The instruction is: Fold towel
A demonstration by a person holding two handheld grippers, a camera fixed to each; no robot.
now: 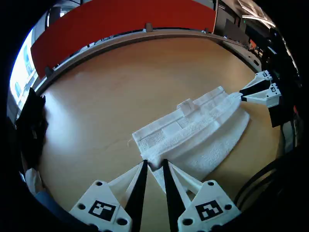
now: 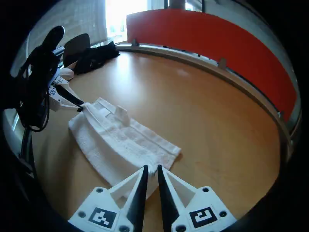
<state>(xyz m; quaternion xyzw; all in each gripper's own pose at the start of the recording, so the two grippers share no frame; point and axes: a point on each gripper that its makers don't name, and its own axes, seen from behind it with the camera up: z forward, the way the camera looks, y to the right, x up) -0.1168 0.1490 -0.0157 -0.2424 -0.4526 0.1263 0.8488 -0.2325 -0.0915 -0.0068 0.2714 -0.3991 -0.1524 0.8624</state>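
Note:
A white towel [image 1: 193, 131], folded into a long strip with a small tag sticking up, lies on the wooden table [image 1: 116, 89]. In the left gripper view my left gripper [image 1: 154, 165] is shut on the near end of the strip, with cloth bunched between its tips. At the far right, my right gripper [image 1: 241, 96] pinches the other end. In the right gripper view the towel [image 2: 116, 139] runs from my right gripper [image 2: 151, 170], shut on its near corner, to the left gripper [image 2: 81, 105] at the far end.
A red partition [image 1: 123, 19] stands along the table's back edge [image 2: 216, 42]. A black bundle [image 2: 92, 56] lies on the table corner beside a dark chair [image 2: 75, 44]. Black cables [image 2: 34, 100] hang by the left gripper.

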